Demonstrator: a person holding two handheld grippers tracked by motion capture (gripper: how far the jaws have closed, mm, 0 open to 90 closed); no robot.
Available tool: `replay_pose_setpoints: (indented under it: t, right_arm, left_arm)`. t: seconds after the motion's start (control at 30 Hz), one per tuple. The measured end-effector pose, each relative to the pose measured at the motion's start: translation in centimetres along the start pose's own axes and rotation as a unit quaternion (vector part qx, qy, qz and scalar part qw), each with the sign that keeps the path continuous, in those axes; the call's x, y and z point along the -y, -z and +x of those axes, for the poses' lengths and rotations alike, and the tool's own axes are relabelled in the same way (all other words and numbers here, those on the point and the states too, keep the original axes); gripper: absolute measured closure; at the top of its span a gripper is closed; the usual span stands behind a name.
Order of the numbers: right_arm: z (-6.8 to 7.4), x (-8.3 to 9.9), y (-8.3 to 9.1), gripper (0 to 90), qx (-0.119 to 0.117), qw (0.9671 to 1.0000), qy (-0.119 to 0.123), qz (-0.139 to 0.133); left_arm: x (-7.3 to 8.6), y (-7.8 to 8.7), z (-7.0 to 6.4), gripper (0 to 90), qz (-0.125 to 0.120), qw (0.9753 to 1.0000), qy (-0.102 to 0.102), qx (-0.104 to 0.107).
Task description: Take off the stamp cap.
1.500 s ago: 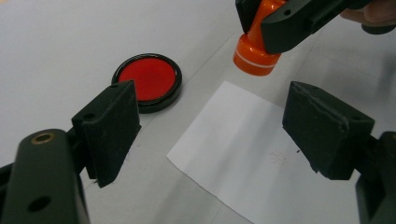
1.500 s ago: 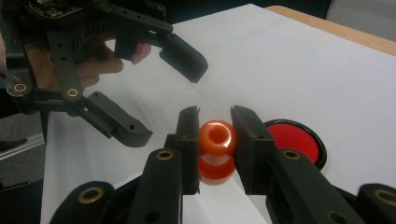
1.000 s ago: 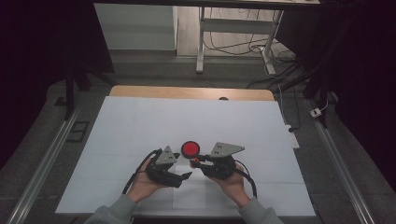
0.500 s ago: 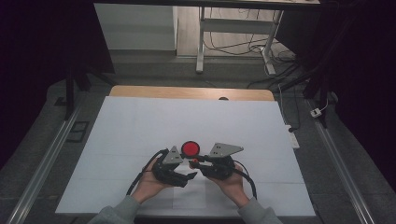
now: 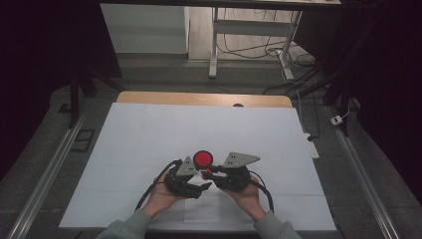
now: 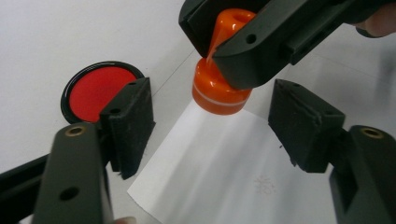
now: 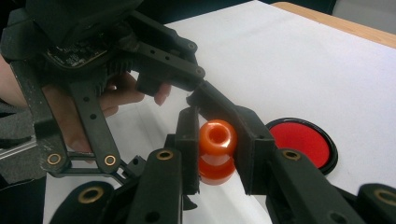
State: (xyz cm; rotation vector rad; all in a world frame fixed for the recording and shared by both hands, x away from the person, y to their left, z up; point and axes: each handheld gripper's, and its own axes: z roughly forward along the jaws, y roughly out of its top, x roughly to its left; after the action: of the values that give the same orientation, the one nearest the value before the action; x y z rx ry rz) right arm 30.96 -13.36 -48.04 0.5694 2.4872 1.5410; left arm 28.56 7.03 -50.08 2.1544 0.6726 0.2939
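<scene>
An orange stamp [image 7: 217, 140] with a round knob sits between the jaws of my right gripper [image 7: 215, 133], which is shut on its knob. The stamp's base [image 6: 218, 91] hovers at the far edge of a small white paper sheet [image 6: 219, 168]. My left gripper [image 6: 215, 126] is open, one jaw on each side of the sheet, just below the stamp. A round red ink pad [image 5: 202, 159] in a black rim lies on the table just beyond both grippers. A faint printed mark [image 6: 266, 184] shows on the sheet.
A large white mat [image 5: 149, 134] covers the table, with a wooden edge [image 5: 199, 98] at the far side. Metal rails [image 5: 45, 169] run along both sides. Table legs and cables [image 5: 278, 55] lie on the floor beyond.
The left gripper has edged slightly right, toward the right gripper. The right gripper and the ink pad stay where they were.
</scene>
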Motion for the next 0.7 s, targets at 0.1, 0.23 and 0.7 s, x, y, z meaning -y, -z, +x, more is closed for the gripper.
replay_pose_setpoints:
  t: [0.1, 0.23, 0.7]
  right_arm:
    - [-0.01, 0.02, -0.02, 71.5, 0.000, 1.0000, 0.000, 0.000]
    - [-0.03, 0.03, -0.03, 71.6, 0.001, 1.0000, 0.002, 0.003]
    - [-0.02, 0.06, -0.09, 71.6, 0.001, 1.0000, 0.000, 0.002]
  left_arm:
    - [0.01, -0.06, 0.00, 36.2, 0.002, 1.0000, -0.003, 0.001]
    - [0.00, -0.09, -0.02, 40.7, 0.000, 1.0000, -0.007, 0.001]
    - [0.02, -0.53, -0.20, 50.4, 0.003, 0.9999, -0.016, 0.001]
